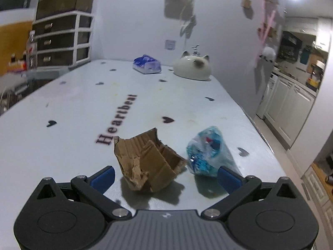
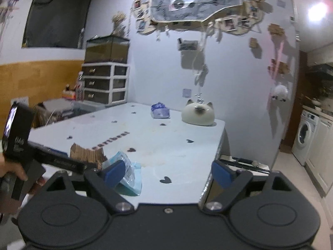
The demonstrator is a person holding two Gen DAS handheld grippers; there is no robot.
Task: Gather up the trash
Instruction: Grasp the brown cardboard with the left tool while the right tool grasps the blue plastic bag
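Observation:
A torn piece of brown cardboard [image 1: 148,160] lies on the pale table [image 1: 145,104], between the fingers of my left gripper [image 1: 165,176], which is open and empty just short of it. A crumpled blue and clear plastic wrapper [image 1: 206,152] lies to the cardboard's right, touching the right finger. In the right wrist view the cardboard [image 2: 87,153] and the wrapper [image 2: 127,173] lie at the near left. My right gripper [image 2: 168,171] is open and empty above the table's near right corner. The left gripper body [image 2: 31,154] shows at the left.
A blue tissue pack [image 1: 147,63] and a white cat-shaped ceramic piece [image 1: 192,67] stand at the table's far end by the wall. A drawer unit [image 1: 62,39] stands far left. The table's right edge [image 2: 214,166] drops to a kitchen floor with a washing machine [image 2: 306,135].

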